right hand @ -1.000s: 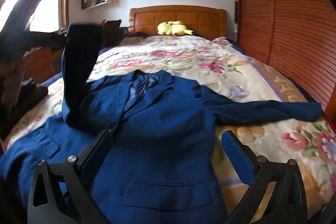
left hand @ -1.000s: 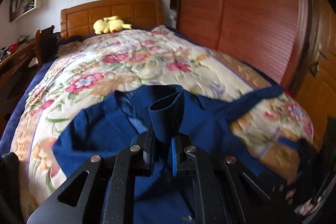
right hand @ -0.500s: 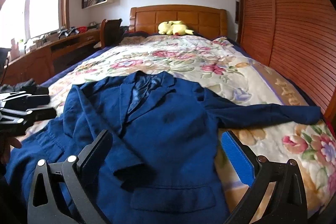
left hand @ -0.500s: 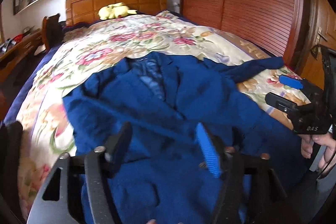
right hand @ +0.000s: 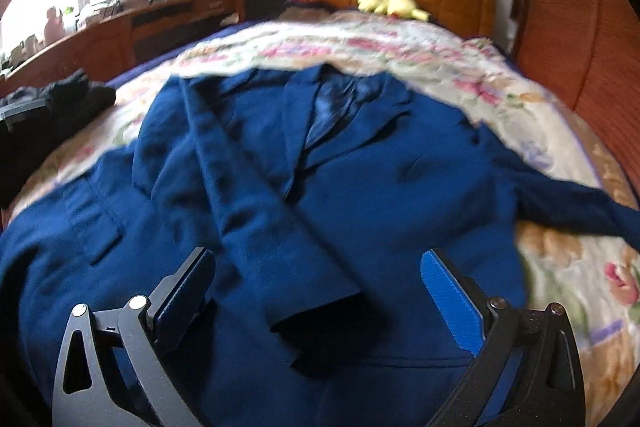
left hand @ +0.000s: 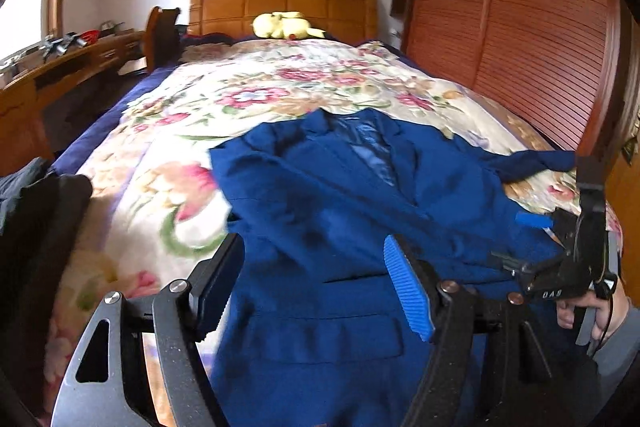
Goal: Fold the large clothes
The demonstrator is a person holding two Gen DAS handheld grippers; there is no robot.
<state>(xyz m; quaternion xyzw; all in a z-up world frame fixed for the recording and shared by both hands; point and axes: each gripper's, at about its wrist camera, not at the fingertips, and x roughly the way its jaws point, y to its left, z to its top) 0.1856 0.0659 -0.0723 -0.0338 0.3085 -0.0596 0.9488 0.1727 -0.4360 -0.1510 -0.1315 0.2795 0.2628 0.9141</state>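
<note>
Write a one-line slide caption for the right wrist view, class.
Open right gripper hovers over a navy suit jacket spread on a floral bedspread, one sleeve folded across its front.

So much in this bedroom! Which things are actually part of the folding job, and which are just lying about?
Part of the job:
- blue jacket, spread on the bed, one sleeve folded across its front
- left gripper, open
- right gripper, open

Just lying about:
- floral bedspread
- yellow plush toy
- dark clothes at the bed's edge
- desk
</note>
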